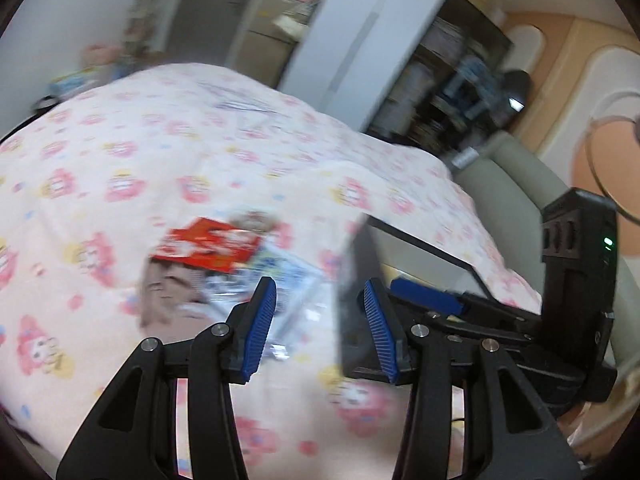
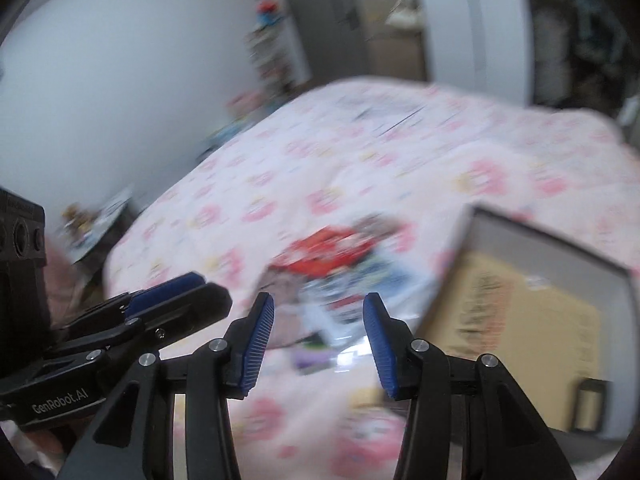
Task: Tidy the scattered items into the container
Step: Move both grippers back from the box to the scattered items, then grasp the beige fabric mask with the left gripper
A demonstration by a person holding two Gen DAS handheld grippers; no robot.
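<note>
A blurred pile of items lies on the pink flowered bedspread (image 1: 160,160): a red packet (image 1: 208,248), a brownish cloth (image 1: 168,296) and a blue-and-white clear packet (image 1: 280,280). The pile shows in the right wrist view too, with the red packet (image 2: 332,256) on top. A grey open box (image 2: 520,312) with a cardboard bottom stands just right of the pile; its dark wall (image 1: 352,280) shows in the left wrist view. My left gripper (image 1: 320,300) is open and empty above the pile's near edge. My right gripper (image 2: 319,316) is open and empty, just before the pile.
A white wardrobe (image 1: 352,40) and a dark bookshelf (image 1: 452,80) stand beyond the bed. A grey-green padded headboard (image 1: 512,184) runs along the right. A low table with small things (image 2: 92,224) stands at the bed's left side. Both views are motion-blurred.
</note>
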